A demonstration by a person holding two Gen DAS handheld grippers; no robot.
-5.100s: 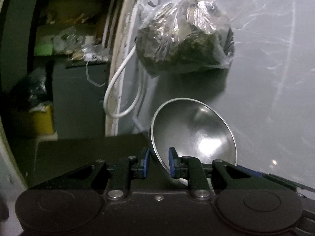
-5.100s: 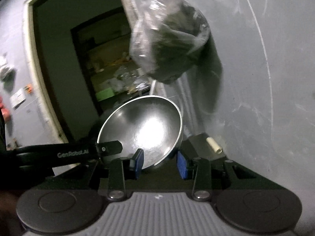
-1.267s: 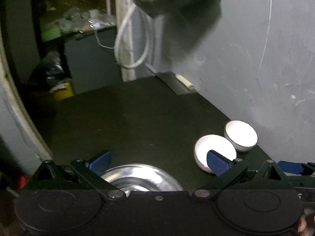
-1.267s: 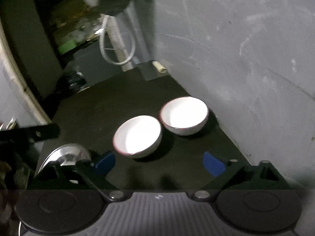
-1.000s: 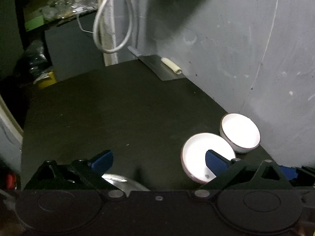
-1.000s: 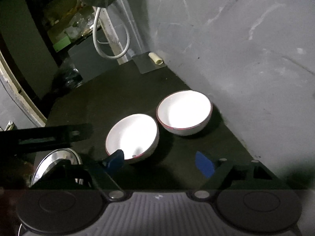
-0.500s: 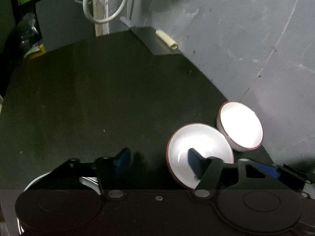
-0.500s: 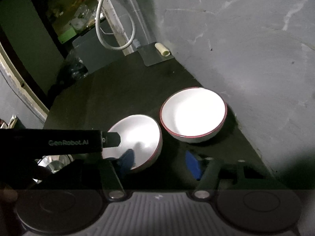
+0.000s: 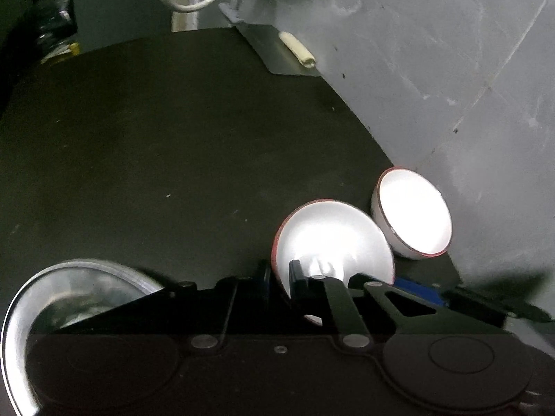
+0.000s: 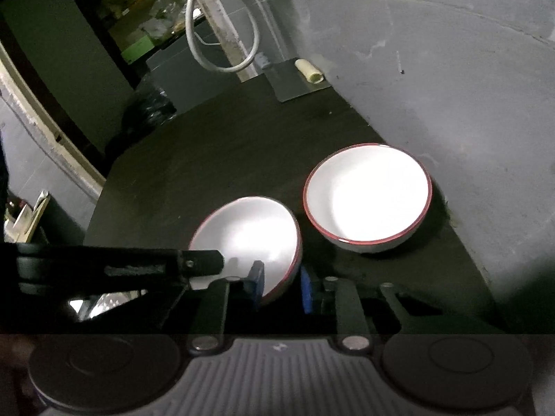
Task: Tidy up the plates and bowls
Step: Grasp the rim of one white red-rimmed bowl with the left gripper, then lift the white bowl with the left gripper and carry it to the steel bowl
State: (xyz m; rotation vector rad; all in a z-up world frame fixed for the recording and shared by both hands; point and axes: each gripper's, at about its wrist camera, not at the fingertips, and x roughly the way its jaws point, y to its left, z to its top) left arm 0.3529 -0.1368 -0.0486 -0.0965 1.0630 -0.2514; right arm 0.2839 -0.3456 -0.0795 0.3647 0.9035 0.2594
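Note:
Two white bowls with red rims sit on the dark table by the wall. The nearer bowl [image 9: 333,235] [image 10: 249,232] looks slightly tipped. My left gripper [image 9: 280,272] is closing its jaws on the bowl's left rim, one pad inside and one outside. My right gripper [image 10: 281,287] is closing on the same bowl's near right rim, with the wall between its blue pads. The farther bowl [image 9: 412,215] [image 10: 367,197] stands free by the wall. A steel bowl [image 9: 69,291] rests on the table at lower left.
The grey wall [image 9: 451,69] bounds the table on the right. At the back lie a metal sheet [image 10: 298,83] with a small pale roll [image 10: 308,71]. A white cable loop [image 10: 222,34] hangs by a dark doorway. The table's left edge [image 10: 104,187] drops off.
Both grippers came down over the nearer white bowl and went from wide open to shut on its rim. The steel bowl held five seconds ago now lies on the table.

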